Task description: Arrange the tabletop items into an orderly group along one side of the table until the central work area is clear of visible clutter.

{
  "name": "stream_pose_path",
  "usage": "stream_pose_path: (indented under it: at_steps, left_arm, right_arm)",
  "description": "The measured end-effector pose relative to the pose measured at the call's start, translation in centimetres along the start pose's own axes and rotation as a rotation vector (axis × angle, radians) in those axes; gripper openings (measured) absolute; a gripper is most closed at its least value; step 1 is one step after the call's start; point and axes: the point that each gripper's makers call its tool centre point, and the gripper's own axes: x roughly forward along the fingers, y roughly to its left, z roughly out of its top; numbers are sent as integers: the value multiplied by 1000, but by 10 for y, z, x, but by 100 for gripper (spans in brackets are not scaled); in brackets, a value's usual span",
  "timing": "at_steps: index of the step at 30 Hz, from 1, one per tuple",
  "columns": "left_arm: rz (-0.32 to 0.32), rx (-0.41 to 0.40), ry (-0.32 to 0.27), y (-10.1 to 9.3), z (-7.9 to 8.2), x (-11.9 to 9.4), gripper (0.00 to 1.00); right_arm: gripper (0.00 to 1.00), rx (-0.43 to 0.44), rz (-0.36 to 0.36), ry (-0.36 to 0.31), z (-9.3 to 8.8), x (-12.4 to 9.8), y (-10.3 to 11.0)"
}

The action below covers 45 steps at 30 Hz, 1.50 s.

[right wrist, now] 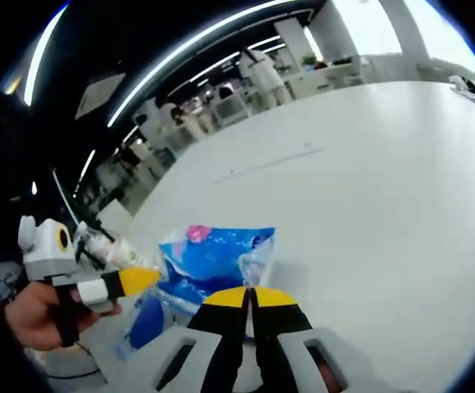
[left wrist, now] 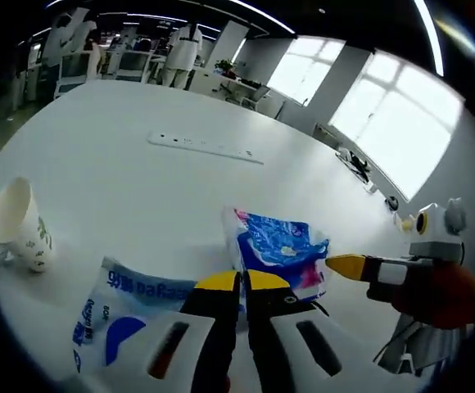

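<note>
Two soft packets on white table (left wrist: 139, 106): bright blue packet (left wrist: 277, 246) directly ahead of left gripper (left wrist: 242, 281), jaws pressed together, tips at its near edge; right gripper (left wrist: 346, 265) at its right side, closure unclear; white-and-blue tissue pack (left wrist: 127, 307) beside; paper cup (left wrist: 20, 223) well apart, left

L gripper (left wrist: 242, 282): jaws closed, yellow tips together, pointing fwd from bottom of left gripper view. Seen also in right gripper view (right wrist: 146, 280), coming in from the left, held in a hand (right wrist: 37, 315) wrapped round its grip. R gripper (right wrist: 250, 296): jaws closed too, tips meeting. In left gripper view it enters from the right (left wrist: 346, 265), yellow tip pointing left, w/ a hand (left wrist: 441, 295) behind it. The two grippers are near each other.
</note>
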Motion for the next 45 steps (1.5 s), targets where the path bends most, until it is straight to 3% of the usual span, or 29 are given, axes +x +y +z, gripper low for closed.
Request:
stream_pose_path:
  at_steps: [12, 28, 33, 45]
  left_arm:
    - [-8, -15, 16, -7, 6, 23, 0]
    - [29, -33, 60, 1, -1, 44, 0]
    - [48, -69, 75, 6, -6, 52, 0]
    - [64, -43, 115, 8, -24, 56, 0]
  right_arm:
    - [0, -5, -16, -12, 25, 13, -22]
    - [0, 37, 7, 12, 23, 33, -39]
    - [0, 43, 0, 31, 18, 38, -46]
    - [0, 30, -20, 57, 8, 43, -56]
